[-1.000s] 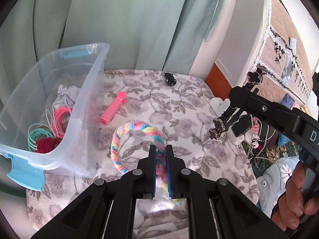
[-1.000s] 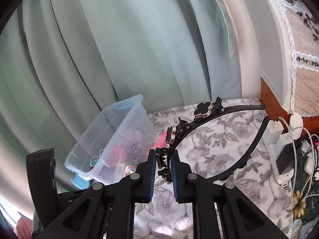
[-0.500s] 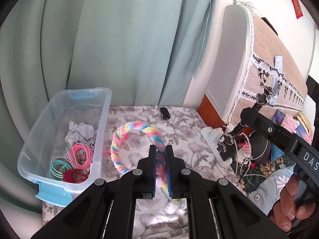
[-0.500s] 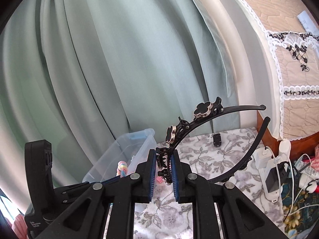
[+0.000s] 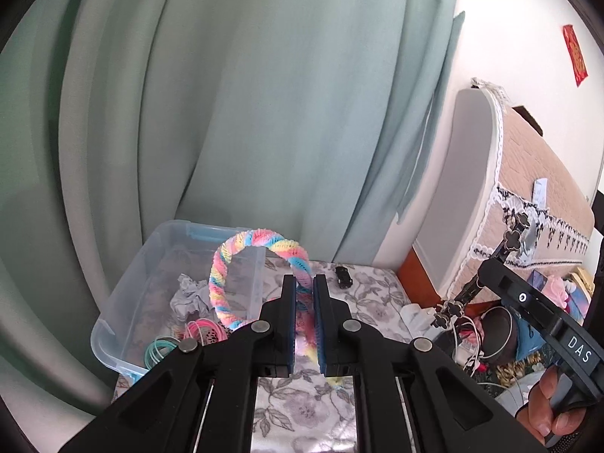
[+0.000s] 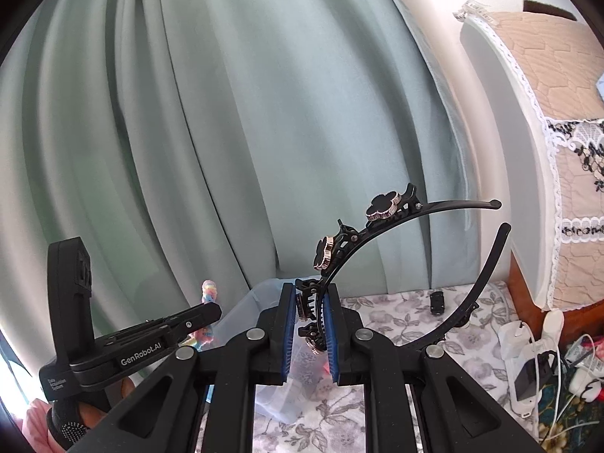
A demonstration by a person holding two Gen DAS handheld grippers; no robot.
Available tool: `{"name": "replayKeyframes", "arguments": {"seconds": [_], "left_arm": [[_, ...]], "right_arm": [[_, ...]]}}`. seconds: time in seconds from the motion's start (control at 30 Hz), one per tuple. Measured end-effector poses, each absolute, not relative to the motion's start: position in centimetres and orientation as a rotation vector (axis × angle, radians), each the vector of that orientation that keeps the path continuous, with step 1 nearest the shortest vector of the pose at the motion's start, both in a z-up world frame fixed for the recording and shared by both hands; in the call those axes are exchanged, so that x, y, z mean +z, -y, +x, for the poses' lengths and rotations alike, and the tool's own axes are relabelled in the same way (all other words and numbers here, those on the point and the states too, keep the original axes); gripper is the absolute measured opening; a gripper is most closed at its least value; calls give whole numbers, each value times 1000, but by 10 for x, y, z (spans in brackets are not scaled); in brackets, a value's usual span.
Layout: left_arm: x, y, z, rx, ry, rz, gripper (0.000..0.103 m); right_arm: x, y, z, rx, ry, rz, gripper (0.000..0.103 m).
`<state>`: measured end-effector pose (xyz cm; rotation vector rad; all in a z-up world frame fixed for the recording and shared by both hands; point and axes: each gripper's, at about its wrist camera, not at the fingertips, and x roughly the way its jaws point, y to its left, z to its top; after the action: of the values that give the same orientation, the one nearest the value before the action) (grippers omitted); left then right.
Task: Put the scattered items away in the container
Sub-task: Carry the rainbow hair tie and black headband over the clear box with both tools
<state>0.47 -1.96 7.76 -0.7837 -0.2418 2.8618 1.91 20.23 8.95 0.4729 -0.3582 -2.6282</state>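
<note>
Left gripper [image 5: 304, 287]: jaws clamped on the rainbow headband [image 5: 241, 249], one leg of the band pinched between the blue pads.
Rainbow headband: stands upright out of the left jaws, its arch rising ahead of the fingertips and curving to the left, in front of the clear container [image 5: 124, 309] as that camera sees it; lifted clear of the floral cloth [image 5: 377, 302].
Right gripper [image 6: 307, 302]: jaws clamped on the black headband [image 6: 381, 222], gripped low on the band where small toothed clips sit between the pads.
Black headband: arches up and to the right from the right jaws, both tips free in the air; flower-shaped ornaments sit along its upper leg; it too hangs above the cloth.
Grippers to each other: the left one shows at the left edge of the right wrist view, a hand [image 6: 83, 415] on its handle; the right one shows at the right edge of the left wrist view.
Clear container: on the cloth, ahead and left of both grippers, blue latches on its ends; inside lie pink and teal hair ties [image 5: 181, 336] and a grey scrunchie [image 5: 188, 296].
Small black clip [image 5: 343, 276]: on the cloth, beyond the jaws, well apart from the container.
Backdrop: pale green curtain [image 5: 245, 113].
</note>
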Motion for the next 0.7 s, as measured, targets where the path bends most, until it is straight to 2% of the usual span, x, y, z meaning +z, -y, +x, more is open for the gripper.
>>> {"name": "replayKeyframes", "arguments": {"seconds": [0.7], "left_arm": [[36,124,-1,2923,524,-855,9]], "right_arm": [[79,-84,-28,-2467,101,654,16]]}}
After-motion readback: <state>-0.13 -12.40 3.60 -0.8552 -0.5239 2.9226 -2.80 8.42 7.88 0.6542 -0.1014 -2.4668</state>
